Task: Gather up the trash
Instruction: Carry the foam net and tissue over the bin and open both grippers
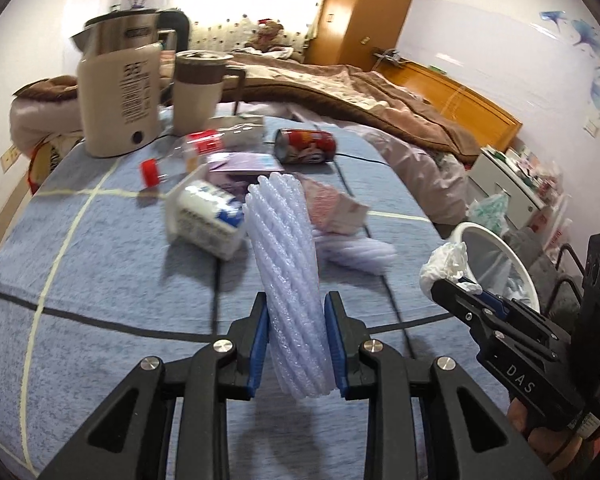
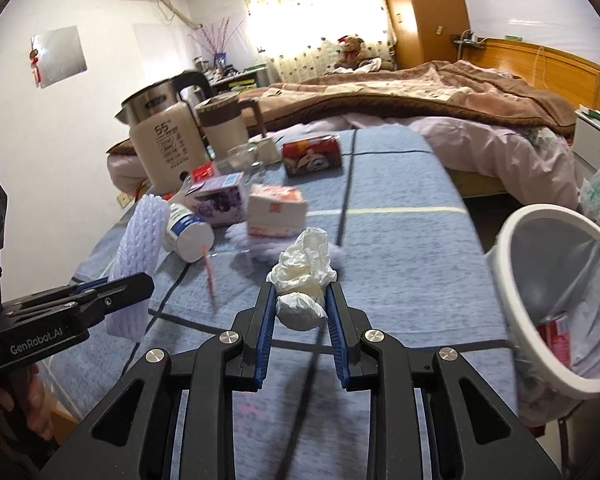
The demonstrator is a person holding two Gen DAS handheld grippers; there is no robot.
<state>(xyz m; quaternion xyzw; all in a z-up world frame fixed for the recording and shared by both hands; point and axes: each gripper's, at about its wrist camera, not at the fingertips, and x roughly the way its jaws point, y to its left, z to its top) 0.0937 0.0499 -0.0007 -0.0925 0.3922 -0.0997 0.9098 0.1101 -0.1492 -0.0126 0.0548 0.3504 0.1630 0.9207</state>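
The left gripper (image 1: pixel 296 308) is clamped on a pale foam net sleeve (image 1: pixel 286 264), held upright above the blue-clothed worktop (image 1: pixel 100 280). The right gripper (image 2: pixel 302 294) is clamped on crumpled white tissue (image 2: pixel 304 268), near the white-rimmed bin (image 2: pixel 540 288). Farther back lie cartons and a red can (image 1: pixel 306 146).

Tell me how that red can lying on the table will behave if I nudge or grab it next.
The red can lies on its side on the blue tablecloth, so a nudge across its length will probably roll it, maybe toward the table edge. It looks like thin metal, likely light and easily dented. Its smooth wall may slip, so grip across the middle.
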